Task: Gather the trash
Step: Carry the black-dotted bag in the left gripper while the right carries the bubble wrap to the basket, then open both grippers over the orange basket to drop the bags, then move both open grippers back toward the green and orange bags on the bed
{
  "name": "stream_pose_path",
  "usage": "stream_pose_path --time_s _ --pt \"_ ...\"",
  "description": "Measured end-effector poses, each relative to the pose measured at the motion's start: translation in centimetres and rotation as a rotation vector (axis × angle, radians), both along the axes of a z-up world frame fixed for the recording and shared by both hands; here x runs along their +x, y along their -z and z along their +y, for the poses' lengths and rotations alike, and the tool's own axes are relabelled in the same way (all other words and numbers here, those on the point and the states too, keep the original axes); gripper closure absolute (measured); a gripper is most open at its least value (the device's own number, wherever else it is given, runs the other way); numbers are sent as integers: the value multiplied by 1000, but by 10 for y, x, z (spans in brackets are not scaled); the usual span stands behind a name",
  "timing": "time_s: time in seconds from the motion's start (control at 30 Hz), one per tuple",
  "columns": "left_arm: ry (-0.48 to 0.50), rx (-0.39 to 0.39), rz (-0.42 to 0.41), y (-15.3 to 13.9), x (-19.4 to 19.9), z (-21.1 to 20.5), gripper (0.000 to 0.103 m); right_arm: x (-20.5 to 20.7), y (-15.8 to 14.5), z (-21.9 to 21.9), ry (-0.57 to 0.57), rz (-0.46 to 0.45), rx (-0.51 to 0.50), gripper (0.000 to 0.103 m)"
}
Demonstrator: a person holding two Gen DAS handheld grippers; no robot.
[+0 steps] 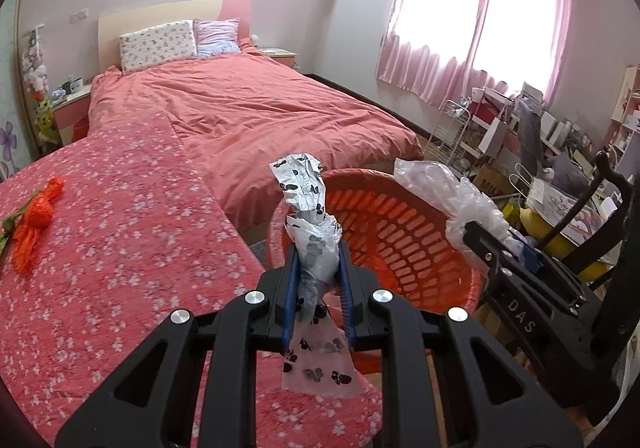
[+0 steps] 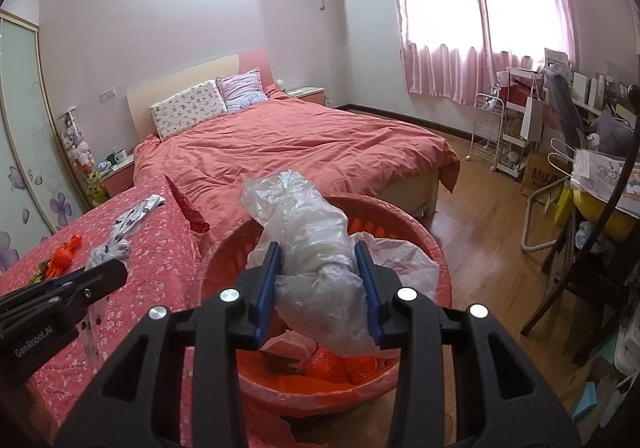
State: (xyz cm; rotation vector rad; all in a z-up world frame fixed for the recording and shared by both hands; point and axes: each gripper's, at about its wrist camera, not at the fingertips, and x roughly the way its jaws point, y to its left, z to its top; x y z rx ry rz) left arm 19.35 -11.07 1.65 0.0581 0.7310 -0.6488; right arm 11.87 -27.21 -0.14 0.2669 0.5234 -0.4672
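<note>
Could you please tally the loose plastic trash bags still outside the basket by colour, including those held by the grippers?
White with black print: 1, in the left gripper
Clear: 1, in the right gripper
Orange: 1, lying on the floral tablecloth
Total: 3

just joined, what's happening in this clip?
A person is collecting trash with two handheld claws. The left claw is clamped on a crumpled paw-print bag; the right claw is clamped on a wad of clear plastic. Both hang at or over the red slatted basket, which already holds some bags. An orange bag lies uncollected on the flowered tablecloth.
</note>
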Motion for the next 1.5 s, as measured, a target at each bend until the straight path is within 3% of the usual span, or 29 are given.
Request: stream_pose_path --time_s 0.6,1.07,1.23,1.37,1.5 --pt "91 -30 24 8 9 -45 84 8 6 -26 28 -30 34 66" --pt "107 -35 66 21 19 -56 84 27 15 -41 21 -23 90 64" --pt "74 -30 84 28 24 -52 55 31 19 -47 19 -28 126 52" --pt "39 -13 93 32 29 -43 48 33 24 -47 25 -20 136 44" --pt "-22 14 74 33 32 -23 33 30 24 -42 34 -19 109 30"
